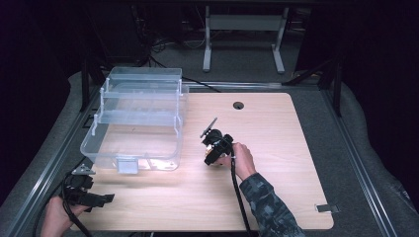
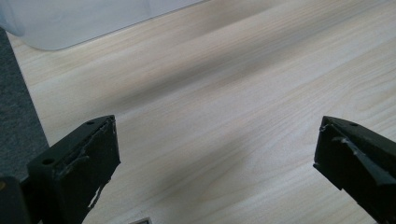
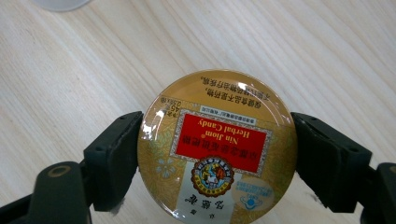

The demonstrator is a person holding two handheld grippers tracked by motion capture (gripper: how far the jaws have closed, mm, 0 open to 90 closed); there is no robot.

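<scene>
The wooden bench carries a clear plastic box near its left edge. My right tongs clamp a round candy tin near the middle; my left tongs stand apart, empty, at the front left corner.

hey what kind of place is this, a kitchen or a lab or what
Probably a lab or workshop test bench: a bare wooden table with a cable hole, dark curtains around it, a desk frame and loose cables behind, and a clear plastic organizer box.
</scene>
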